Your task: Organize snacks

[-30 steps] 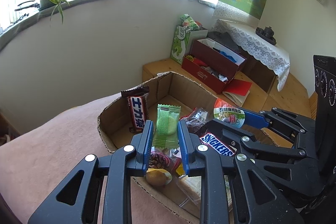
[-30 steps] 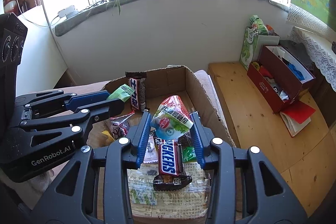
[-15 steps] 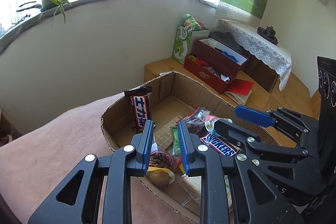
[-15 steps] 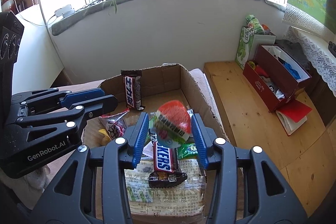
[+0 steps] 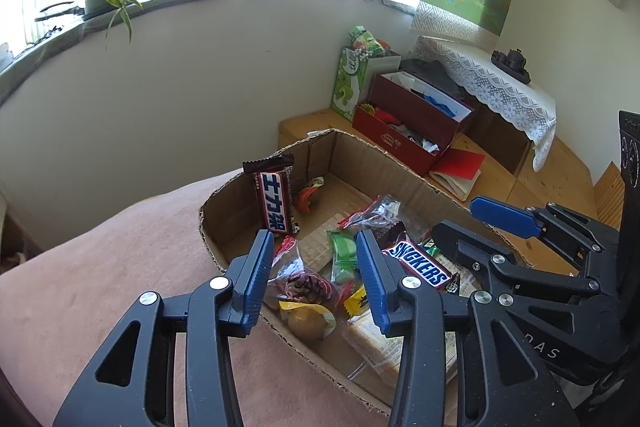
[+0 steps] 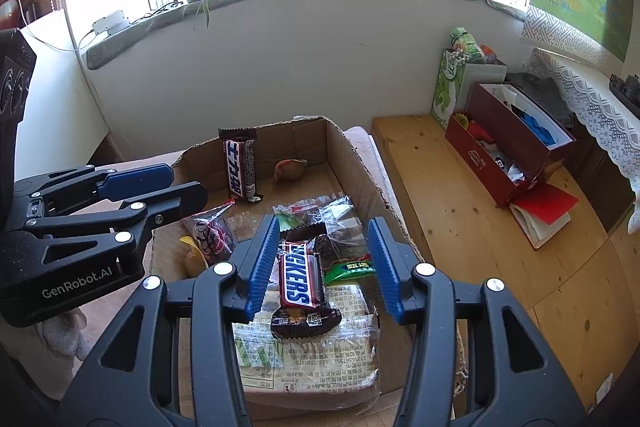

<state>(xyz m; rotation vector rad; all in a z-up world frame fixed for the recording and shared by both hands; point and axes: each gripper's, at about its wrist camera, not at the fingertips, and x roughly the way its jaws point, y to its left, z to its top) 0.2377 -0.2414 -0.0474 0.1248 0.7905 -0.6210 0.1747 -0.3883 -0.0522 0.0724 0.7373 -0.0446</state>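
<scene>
An open cardboard box (image 5: 400,169) (image 6: 354,163) rests on a pink blanket and holds several snacks. My left gripper (image 5: 316,267) (image 6: 188,183) hovers over its near left part, jaws opening, nothing between them. A green candy packet (image 5: 344,255) lies below it. My right gripper (image 6: 324,259) (image 5: 456,217) hangs over the near right part, jaws opening and empty. A Snickers bar (image 6: 300,283) (image 5: 420,265) lies beneath on a large clear packet (image 6: 308,355). A dark chocolate bar (image 5: 274,199) (image 6: 240,171) leans on the far wall. Beside it lies a red-and-green round packet (image 6: 290,169) (image 5: 308,195).
A pink blanket (image 5: 120,267) surrounds the box on the left. To the right is a wooden platform (image 6: 460,227) with a red box (image 6: 508,155), a green bag (image 6: 452,87) and a red notebook (image 6: 544,211). A lace-covered table (image 5: 500,95) stands behind.
My left gripper let go of the green candy packet, which dropped into the box. The right let go of the red-and-green round packet, now at the box's far end. Both jaws widened.
</scene>
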